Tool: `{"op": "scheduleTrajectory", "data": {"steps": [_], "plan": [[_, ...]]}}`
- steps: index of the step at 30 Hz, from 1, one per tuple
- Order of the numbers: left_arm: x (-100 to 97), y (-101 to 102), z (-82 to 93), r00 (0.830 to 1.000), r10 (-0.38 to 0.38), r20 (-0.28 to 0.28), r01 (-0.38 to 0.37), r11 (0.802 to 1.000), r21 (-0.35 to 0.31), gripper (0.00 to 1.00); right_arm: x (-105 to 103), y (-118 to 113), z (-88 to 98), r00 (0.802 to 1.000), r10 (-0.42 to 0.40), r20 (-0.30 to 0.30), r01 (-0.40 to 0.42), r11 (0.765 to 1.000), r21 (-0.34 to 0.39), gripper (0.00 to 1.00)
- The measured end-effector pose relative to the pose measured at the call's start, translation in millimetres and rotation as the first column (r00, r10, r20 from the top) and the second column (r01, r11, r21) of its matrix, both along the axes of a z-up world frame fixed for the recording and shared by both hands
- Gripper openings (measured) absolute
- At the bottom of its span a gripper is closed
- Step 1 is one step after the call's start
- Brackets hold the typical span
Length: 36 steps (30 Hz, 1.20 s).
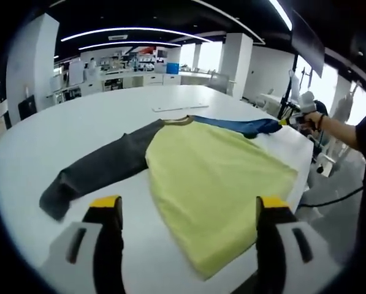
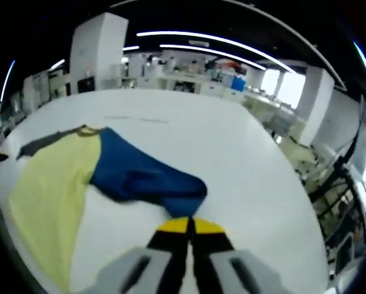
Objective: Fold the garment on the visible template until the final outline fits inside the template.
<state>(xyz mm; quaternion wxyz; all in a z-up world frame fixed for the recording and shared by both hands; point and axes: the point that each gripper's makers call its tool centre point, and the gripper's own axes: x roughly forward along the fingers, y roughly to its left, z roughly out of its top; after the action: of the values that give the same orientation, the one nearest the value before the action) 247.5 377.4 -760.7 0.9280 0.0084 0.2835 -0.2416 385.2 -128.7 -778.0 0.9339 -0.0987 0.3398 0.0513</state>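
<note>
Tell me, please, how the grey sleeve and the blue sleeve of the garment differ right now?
The grey sleeve lies stretched out flat on the white table, while the blue sleeve is bunched and wrinkled. The grey sleeve lies free, ahead of the open left gripper; the blue sleeve's cuff end is pinched by the shut right gripper. Both join the same yellow body.

garment (image 1: 219,184) — yellow body, grey sleeve, blue sleeve | table (image 1: 84,128) — white | jaws — yellow-tipped
</note>
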Motion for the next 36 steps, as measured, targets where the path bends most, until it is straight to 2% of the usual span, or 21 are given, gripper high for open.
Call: {"op": "scheduleTrajectory", "data": {"steps": [6, 14, 23, 25, 27, 29, 33, 36], "plan": [[-0.7, -3, 4.1, 1.0, -0.013, 0.015, 0.013, 1.0, -0.018, 0.88, 3, -7, 6.5, 1.0, -0.008, -0.011, 0.008, 1.0, 0.015, 0.0], [-2.5, -4, 2.6, 1.0, -0.018, 0.004, 0.018, 1.0, -0.009, 0.88, 14, -30, 14.1, 1.0, -0.02, -0.023, 0.019, 0.999, -0.034, 0.0], [-1.7, -10, 1.3, 0.999, -0.042, -0.002, 0.042, 0.999, -0.007, 0.89, 30, -48, 6.3, 0.997, -0.059, -0.042, 0.058, 0.998, -0.041, 0.0], [-0.5, -10, 2.1, 0.999, -0.043, 0.002, 0.043, 0.999, -0.007, 0.89, 26, -42, 6.4, 0.997, -0.065, -0.044, 0.063, 0.997, -0.045, 0.0], [0.0, -10, 3.0, 0.999, -0.04, 0.004, 0.04, 0.999, -0.011, 0.89, 31, -44, 3.7, 0.997, -0.068, -0.047, 0.066, 0.997, -0.052, 0.0], [0.0, -9, 2.9, 0.999, -0.041, 0.004, 0.041, 0.999, -0.011, 0.89, 47, -60, -1.6, 0.997, -0.07, -0.043, 0.067, 0.996, -0.059, 0.0], [-1.1, -8, 1.7, 0.999, -0.043, -0.003, 0.043, 0.999, -0.003, 0.89, 48, -58, -4.9, 0.996, -0.079, -0.046, 0.076, 0.995, -0.067, 0.0], [-1.6, -7, 2.0, 0.999, -0.04, -0.008, 0.04, 0.999, 0.002, 0.89, 61, -68, -13.1, 0.996, -0.082, -0.047, 0.079, 0.995, -0.065, 0.0]]}}
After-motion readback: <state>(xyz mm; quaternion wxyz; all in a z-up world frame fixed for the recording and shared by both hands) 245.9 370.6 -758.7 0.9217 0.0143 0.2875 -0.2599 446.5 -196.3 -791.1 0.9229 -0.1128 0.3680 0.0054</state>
